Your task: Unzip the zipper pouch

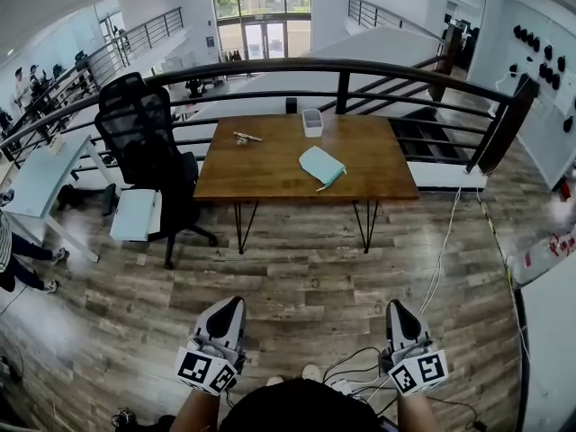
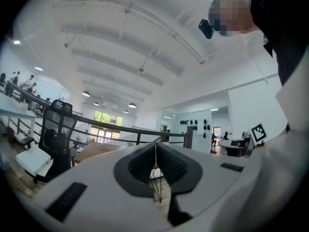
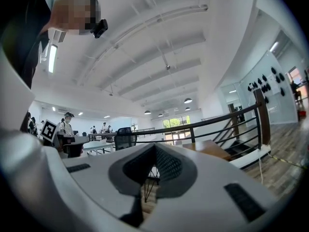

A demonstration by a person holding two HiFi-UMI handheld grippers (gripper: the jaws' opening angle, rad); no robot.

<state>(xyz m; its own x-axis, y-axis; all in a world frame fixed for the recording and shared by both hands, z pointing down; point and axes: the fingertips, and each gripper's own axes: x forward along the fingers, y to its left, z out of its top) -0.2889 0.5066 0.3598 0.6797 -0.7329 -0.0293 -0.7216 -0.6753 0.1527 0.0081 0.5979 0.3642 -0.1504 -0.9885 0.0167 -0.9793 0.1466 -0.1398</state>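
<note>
1. A grey-brown wood-plank floor [image 1: 306,277] fills the lower half of the head view.
2. A black metal railing [image 1: 342,66] curves behind the far side of the worktop.
3. The brown rectangular wooden worktop [image 1: 270,165] on thin black hairpin legs stands well apart from the person, across open floor.
4. A black mesh-backed office chair [image 1: 135,124] sits just beside the worktop's left end.
5. The left white gripper [image 1: 227,306] and the right white gripper [image 1: 399,306] are held low at the bottom of the head view, pointing toward the worktop. Each gripper's own view shows its jaws pressed together with nothing between them.
6. The pale teal flat zipper pouch [image 1: 321,165] lies on the worktop, right of centre and towards the near edge, far from both grippers.
7. A small clear rectangular container [image 1: 312,121] stands at the far edge, behind the pouch.
8. A small light-coloured stick-like item [image 1: 245,137], too small to identify, lies left of the container.
</note>
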